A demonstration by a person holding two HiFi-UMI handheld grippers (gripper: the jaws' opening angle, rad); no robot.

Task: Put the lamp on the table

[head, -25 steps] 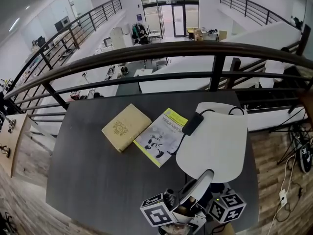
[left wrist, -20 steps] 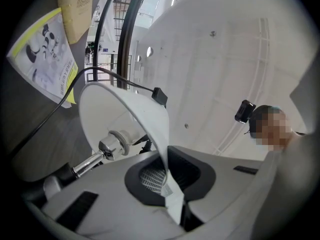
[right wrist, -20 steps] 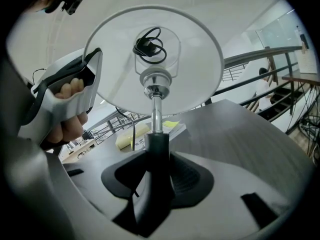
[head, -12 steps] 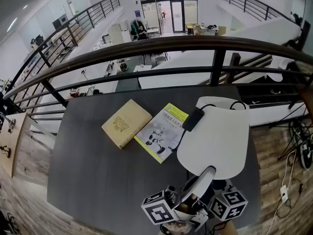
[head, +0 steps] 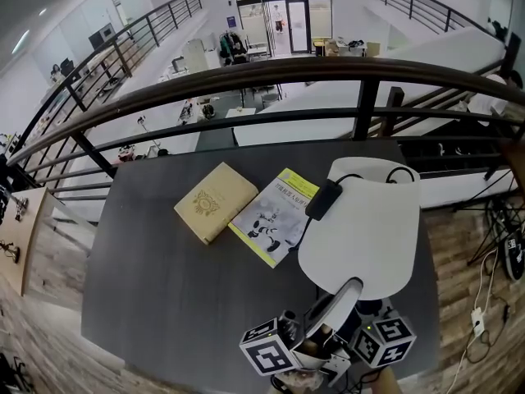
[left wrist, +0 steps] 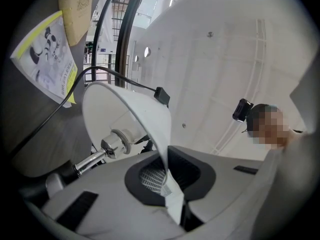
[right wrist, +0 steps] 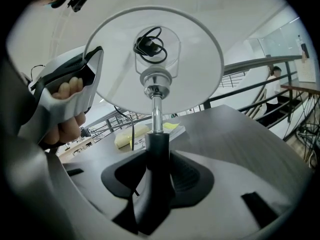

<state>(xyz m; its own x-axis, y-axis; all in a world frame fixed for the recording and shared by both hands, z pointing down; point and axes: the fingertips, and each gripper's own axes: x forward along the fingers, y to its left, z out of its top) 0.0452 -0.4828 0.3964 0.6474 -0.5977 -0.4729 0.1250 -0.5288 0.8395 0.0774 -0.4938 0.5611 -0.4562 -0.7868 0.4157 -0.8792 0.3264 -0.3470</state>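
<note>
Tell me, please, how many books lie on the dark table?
2. A tan book lies near the middle of the table. A yellow-edged booklet lies beside it on the right, toward the lampshade, which may hide more.

1. left gripper [left wrist: 167,184] is angled upward, its fingers [left wrist: 100,206] pinched tight on the thin rim of the lamp shade [left wrist: 130,114].
2. right gripper [right wrist: 157,171] points slightly downward, its fingers [right wrist: 215,204] clamped on both sides of the dark lamp stem [right wrist: 157,141].
3. head view: both grippers sit close together at the bottom edge, with their marker cubes side by side.
4. left hand [right wrist: 64,115] is curled around the left gripper's handle, knuckles facing the right gripper view.
</note>
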